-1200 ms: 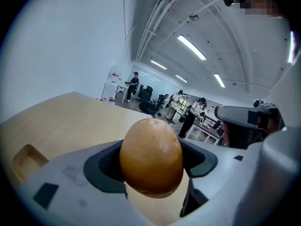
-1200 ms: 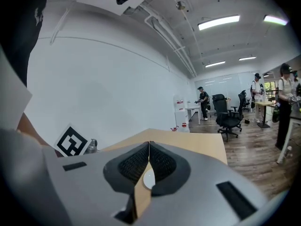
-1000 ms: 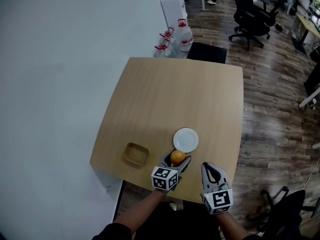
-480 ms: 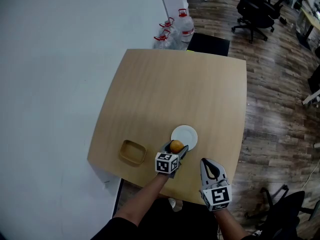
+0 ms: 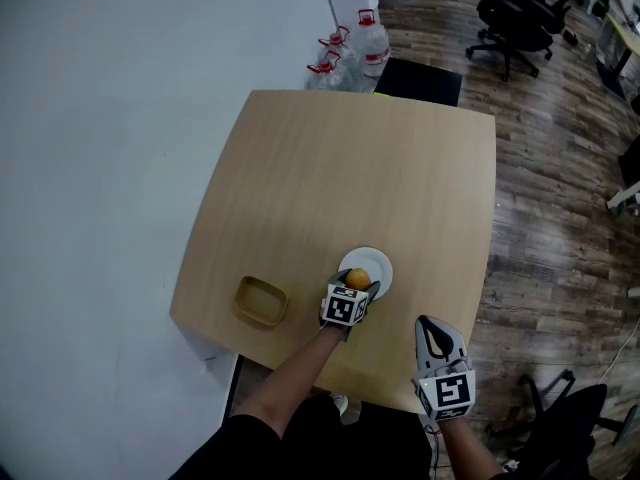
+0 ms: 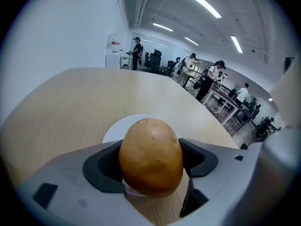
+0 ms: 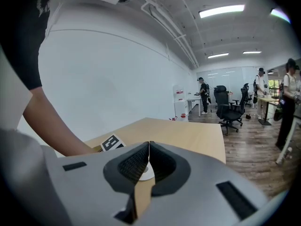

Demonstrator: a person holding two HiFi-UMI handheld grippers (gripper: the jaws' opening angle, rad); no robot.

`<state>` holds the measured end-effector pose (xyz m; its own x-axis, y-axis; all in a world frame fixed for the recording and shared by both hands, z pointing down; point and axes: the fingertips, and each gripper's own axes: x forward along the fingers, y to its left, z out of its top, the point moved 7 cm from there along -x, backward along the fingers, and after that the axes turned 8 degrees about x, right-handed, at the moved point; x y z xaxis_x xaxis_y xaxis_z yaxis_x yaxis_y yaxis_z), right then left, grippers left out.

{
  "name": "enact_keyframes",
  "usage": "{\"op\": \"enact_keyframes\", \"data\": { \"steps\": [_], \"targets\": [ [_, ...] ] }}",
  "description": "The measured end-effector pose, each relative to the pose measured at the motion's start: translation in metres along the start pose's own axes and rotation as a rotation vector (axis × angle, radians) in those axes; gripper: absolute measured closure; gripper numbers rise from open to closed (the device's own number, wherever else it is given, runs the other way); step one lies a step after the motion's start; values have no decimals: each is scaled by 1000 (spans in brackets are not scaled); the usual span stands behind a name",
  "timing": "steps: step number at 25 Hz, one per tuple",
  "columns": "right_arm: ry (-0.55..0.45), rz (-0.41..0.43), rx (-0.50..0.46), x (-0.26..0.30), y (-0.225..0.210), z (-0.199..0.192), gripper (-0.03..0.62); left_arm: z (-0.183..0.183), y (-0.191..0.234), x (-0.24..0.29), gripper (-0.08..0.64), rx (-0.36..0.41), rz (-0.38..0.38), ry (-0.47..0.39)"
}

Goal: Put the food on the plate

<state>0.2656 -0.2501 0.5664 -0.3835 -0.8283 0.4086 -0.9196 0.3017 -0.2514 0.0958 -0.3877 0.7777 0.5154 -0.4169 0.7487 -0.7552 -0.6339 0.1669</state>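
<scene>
- The left tool is clamped on the food, a round brownish-orange piece much like a potato, with a jaw pressed to each side of it.
- The food hangs over the near part of the white plate. The left gripper view shows the plate's rim right behind and under it, but I can't tell whether it touches the plate yet.
- To my eye this is the placing step: the carry looks about done and only the set-down and release are left.
- The next move calls for a short push further over the plate's middle, then a gentle lowering before the jaws part. A round thing like that may roll if let go high or on the sloping rim.
- The right tool has its jaws pressed together on nothing. It waits by the near right corner of the surface, well apart from the plate and out of the way.
- The plate sits close to the near edge of the surface, so a roll toward the person could go off it.
- A small wooden tray lies to the left of the plate, near but not touching.
- Beyond the plate the surface is bare wood all the way to the far edge, giving plenty of room to reach forward.
</scene>
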Motion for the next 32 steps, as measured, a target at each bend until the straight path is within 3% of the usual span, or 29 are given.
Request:
{"op": "enact_keyframes", "data": {
  "steps": [8,11,18,24,32],
  "targets": [
    [-25,-25,19,-8,-14,0,531,-8,7,14,218,110,-2,76],
    [-14,-13,4,-10,-13,-2,531,-7,10,11,218,73,21,54],
    [-12,12,16,-15,-8,-3,531,0,19,0,218,-90,28,-12],
    [-29,23,10,-20,5,0,531,5,20,-20,218,-90,46,-54],
    [-52,-52,-5,-48,33,7,531,7,2,-87,218,-91,-26,-171]
  ]
}}
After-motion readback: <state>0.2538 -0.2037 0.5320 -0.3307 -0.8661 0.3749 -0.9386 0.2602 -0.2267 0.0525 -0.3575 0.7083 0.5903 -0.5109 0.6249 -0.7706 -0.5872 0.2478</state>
